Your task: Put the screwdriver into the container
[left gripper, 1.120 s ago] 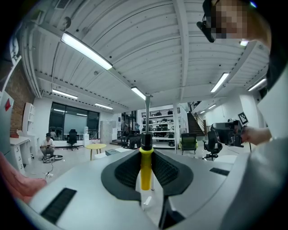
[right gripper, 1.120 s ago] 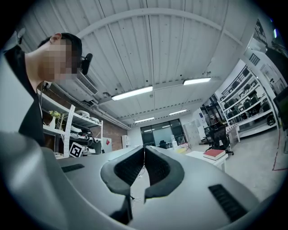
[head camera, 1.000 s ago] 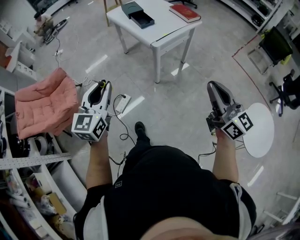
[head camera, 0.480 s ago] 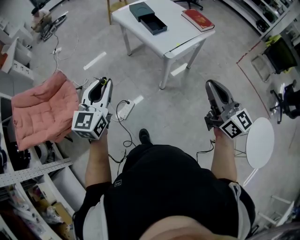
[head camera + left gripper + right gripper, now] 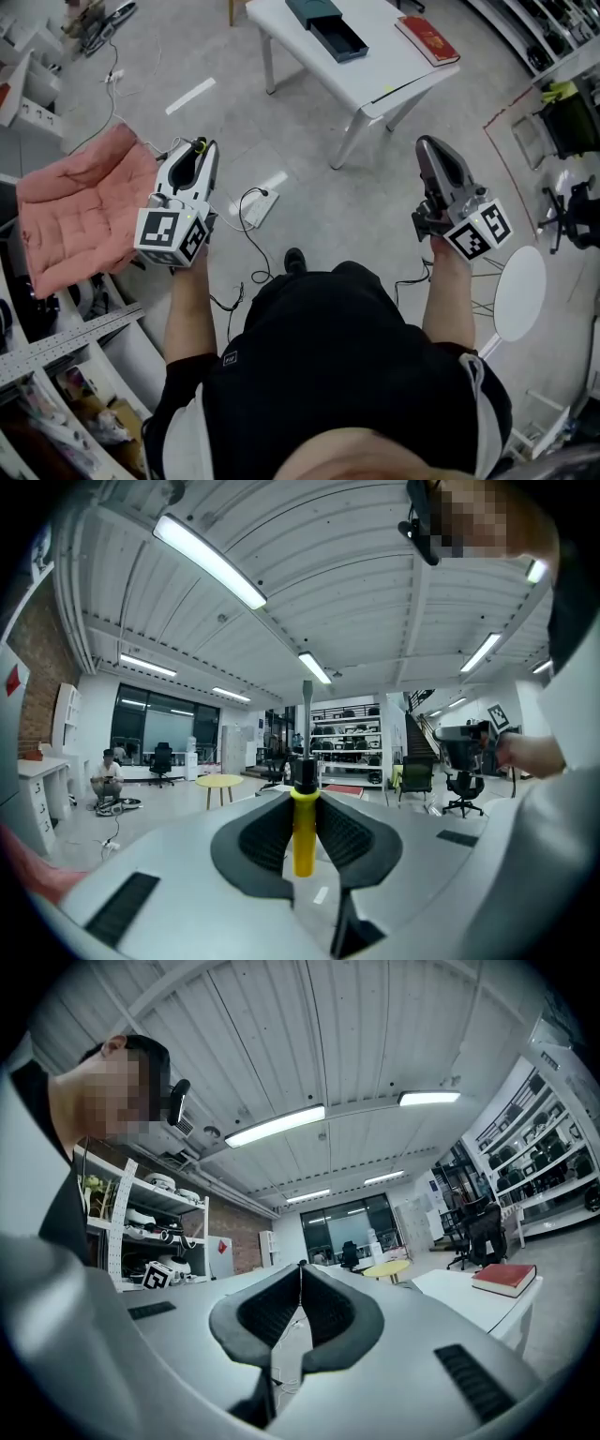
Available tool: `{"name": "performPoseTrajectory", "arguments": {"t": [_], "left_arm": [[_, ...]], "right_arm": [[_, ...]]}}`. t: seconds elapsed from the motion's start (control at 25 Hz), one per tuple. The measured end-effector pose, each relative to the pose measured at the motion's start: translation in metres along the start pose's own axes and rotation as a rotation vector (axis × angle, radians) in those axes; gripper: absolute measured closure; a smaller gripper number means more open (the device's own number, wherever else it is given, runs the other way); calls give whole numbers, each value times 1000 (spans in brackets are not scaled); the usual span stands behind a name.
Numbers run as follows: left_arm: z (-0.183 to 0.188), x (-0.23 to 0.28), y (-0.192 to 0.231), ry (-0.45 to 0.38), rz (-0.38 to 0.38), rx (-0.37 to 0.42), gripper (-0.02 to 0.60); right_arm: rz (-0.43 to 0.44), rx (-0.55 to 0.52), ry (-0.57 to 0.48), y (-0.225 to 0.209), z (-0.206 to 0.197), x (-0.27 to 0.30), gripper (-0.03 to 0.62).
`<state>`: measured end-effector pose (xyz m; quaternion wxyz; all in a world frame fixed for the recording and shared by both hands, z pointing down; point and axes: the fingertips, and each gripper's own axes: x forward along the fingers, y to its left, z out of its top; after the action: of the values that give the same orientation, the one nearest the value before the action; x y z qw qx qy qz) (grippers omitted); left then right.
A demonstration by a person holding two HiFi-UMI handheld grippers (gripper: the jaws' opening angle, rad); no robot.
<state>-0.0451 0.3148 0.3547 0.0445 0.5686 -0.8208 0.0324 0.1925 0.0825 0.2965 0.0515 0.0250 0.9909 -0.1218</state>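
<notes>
A screwdriver [image 5: 302, 829] with a yellow handle, black collar and grey shaft stands upright between the left jaws. My left gripper [image 5: 302, 799] is shut on that handle. In the head view the left gripper [image 5: 194, 159] is held at waist height over the floor, with a bit of the yellow screwdriver [image 5: 200, 145] at its tip. My right gripper [image 5: 431, 150] is shut with nothing in it; its jaws meet in the right gripper view [image 5: 300, 1269]. The dark container [image 5: 330, 23], an open drawer box, sits on the white table [image 5: 375, 75] ahead.
A red book [image 5: 432, 38] lies on the same table, seen too as the red book [image 5: 506, 1279]. On the floor are a pink cushion [image 5: 80, 211] at left and a power strip [image 5: 255, 208] with cables. A round white table [image 5: 521, 292] stands at right, shelving at lower left.
The white table with the container has slid rightwards and upwards in the head view, and the cushion has shifted. Both grippers keep their pose and grip.
</notes>
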Motion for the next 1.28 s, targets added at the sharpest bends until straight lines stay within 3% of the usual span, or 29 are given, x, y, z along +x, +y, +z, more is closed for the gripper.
{"name": "performPoseTrajectory", "arguments": {"t": [0.4,0.72,1.28], "left_arm": [[-5,20,40,22,16,-5,500],[-4,59,63,42,39,11,500],[21,243,67,93,15,50,500]], "right_arm": [[16,41,21,-17,-17,51,563],[43,63,10,-60,-20,92,563],[50,127,-29,-221,0,154,563]]}}
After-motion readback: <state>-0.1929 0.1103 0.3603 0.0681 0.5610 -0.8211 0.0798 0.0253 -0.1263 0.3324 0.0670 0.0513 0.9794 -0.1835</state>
